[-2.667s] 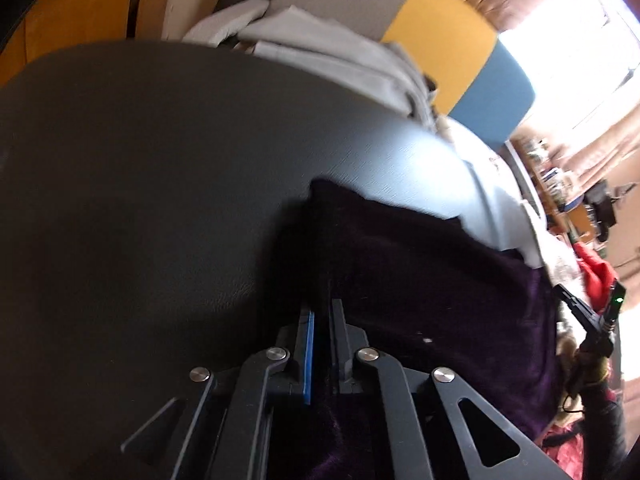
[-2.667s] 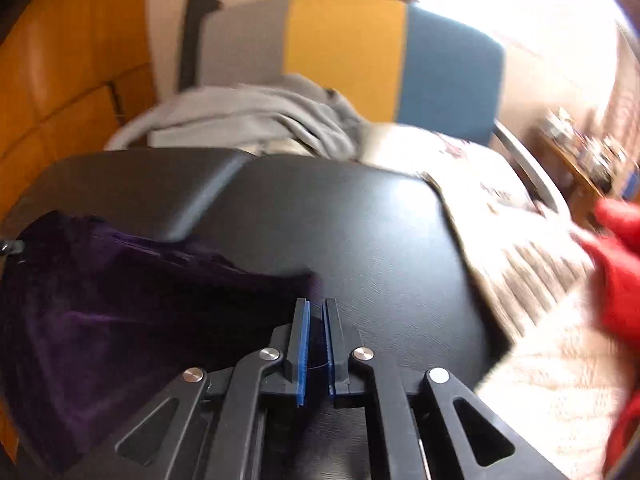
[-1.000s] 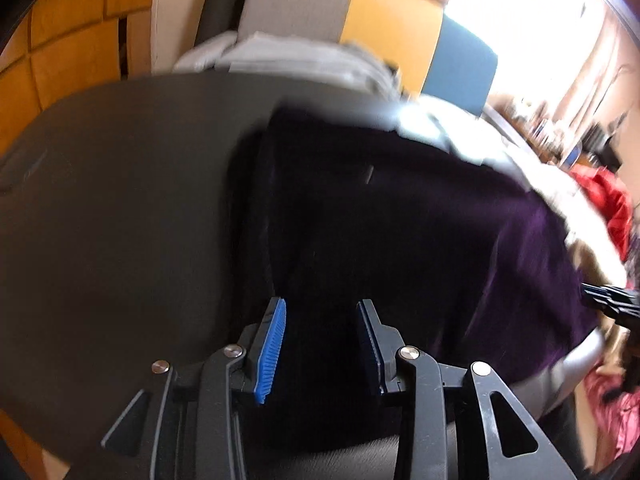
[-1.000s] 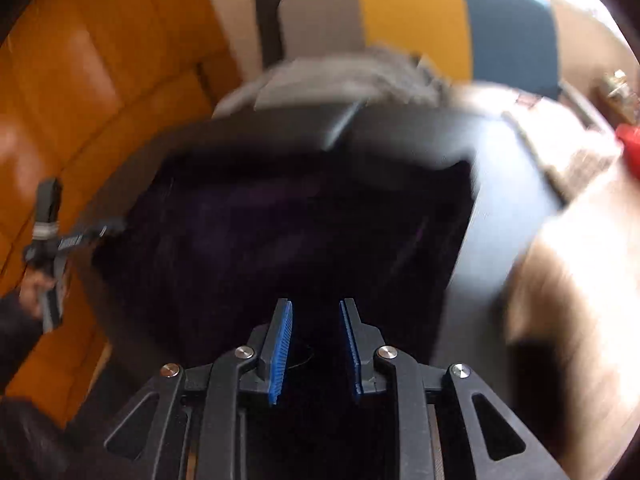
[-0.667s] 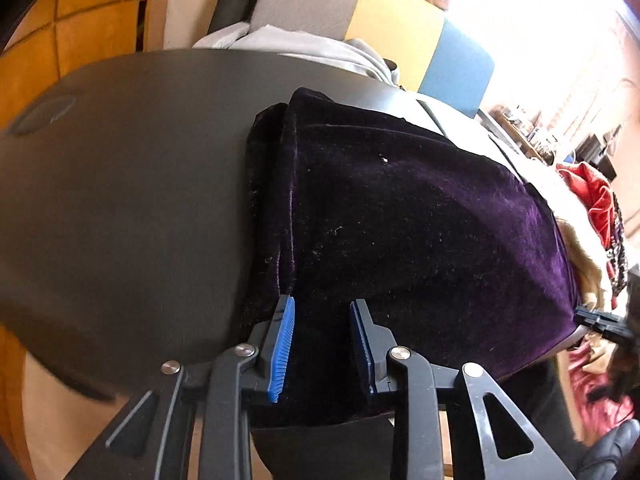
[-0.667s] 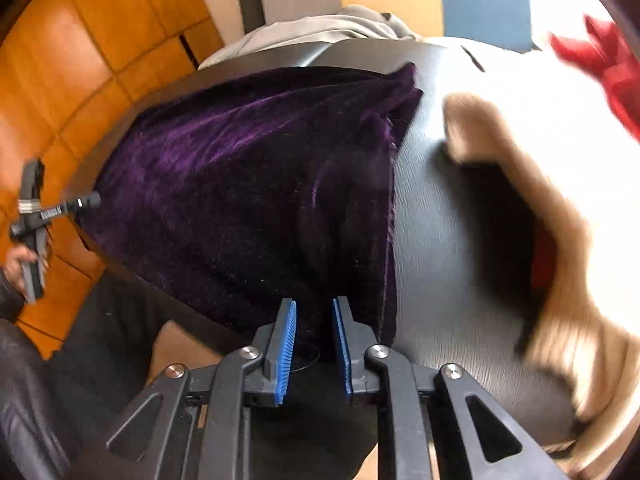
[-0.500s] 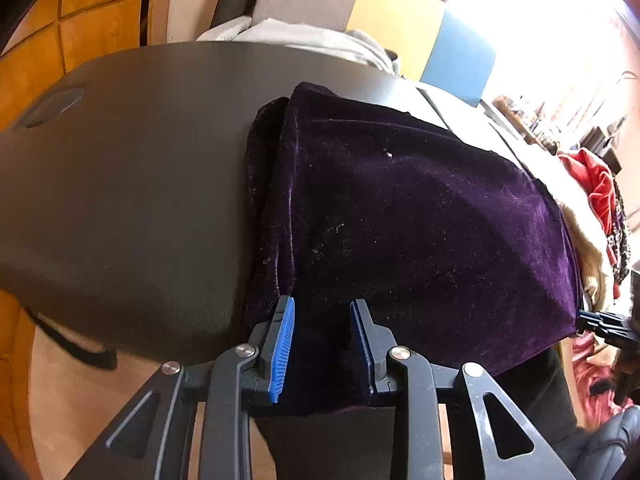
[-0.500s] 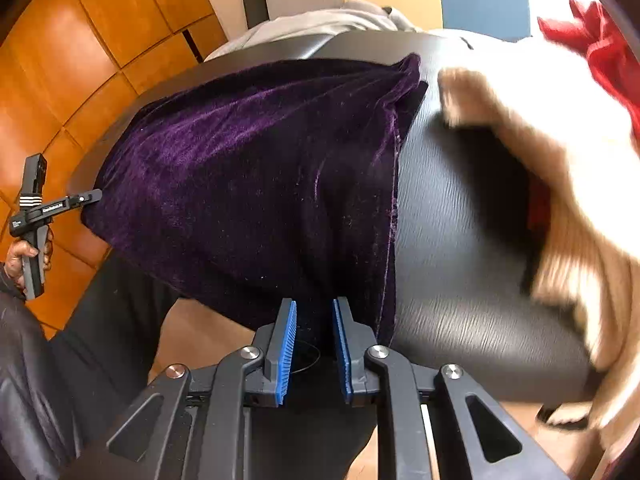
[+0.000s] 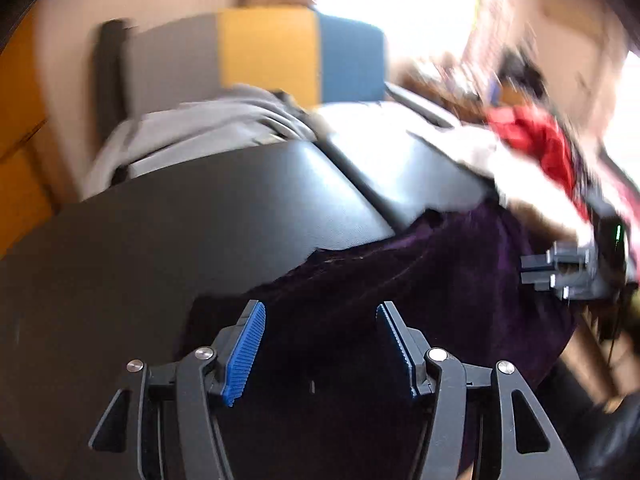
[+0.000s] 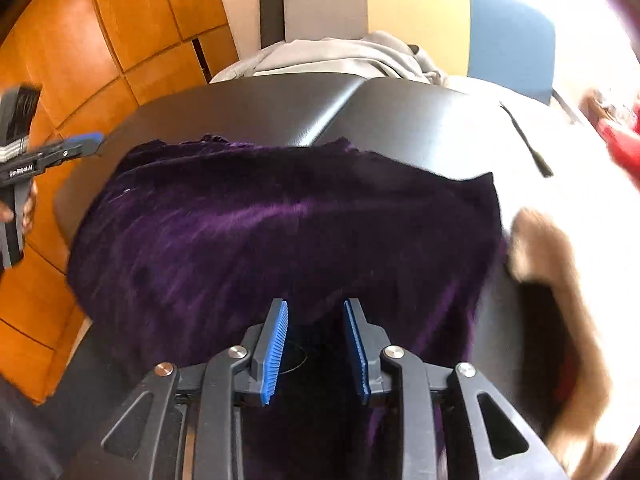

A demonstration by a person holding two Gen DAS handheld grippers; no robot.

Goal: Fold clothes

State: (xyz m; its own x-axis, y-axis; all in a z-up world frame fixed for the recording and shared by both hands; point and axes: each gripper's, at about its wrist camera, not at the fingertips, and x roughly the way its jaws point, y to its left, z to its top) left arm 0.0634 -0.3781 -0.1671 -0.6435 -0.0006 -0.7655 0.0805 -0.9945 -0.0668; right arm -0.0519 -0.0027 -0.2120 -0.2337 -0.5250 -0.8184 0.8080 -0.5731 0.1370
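Purple velvet garment (image 9: 420, 280), soft, limp and likely slippery, lies on the black padded tabletop (image 9: 180, 232) in the left wrist view, its near part under the left tongs (image 9: 320, 344), which are spread and hold nothing. Blur hides its edges, so a corner hem seems the best hold. In the right wrist view the garment (image 10: 280, 224) drapes over the tabletop's near edge; the right tongs (image 10: 315, 352) gape too. Half a second ago both pairs stood narrower at that near hem.
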